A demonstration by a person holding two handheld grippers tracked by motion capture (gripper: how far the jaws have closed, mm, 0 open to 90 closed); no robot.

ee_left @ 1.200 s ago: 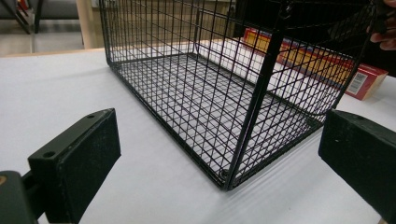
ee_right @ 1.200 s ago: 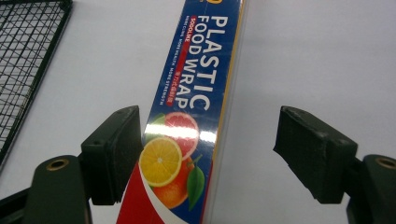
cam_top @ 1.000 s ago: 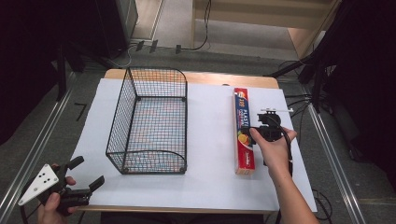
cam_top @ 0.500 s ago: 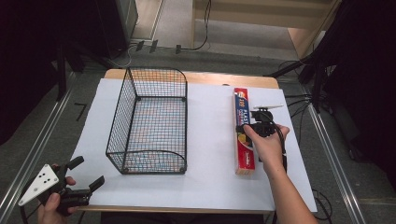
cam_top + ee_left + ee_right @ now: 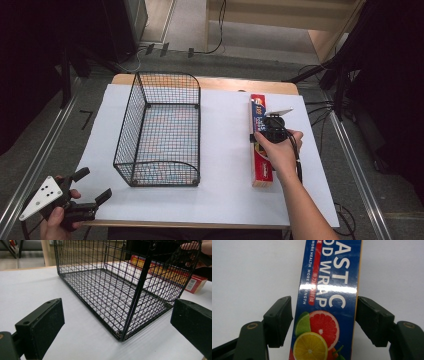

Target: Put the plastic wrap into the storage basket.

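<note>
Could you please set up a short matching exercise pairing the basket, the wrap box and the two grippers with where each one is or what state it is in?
Things:
1. basket
2. wrap box
3. left gripper
4. right gripper

Places or states:
A. jaws either side of the box, just been closing
B. empty, on the sheet's left half
C. lying lengthwise right of the basket
D. open, at the table's near left corner

Pairs: 1-B, 2-C, 3-D, 4-A

A recording room or lab is suggested: the counter [image 5: 150, 100] is covered with a white sheet, dark curtains [image 5: 45, 55] are hung at both sides, cables [image 5: 215, 30] are laid on the grey floor [image 5: 185, 65], and metal rails [image 5: 30, 165] are seen beside it.
</note>
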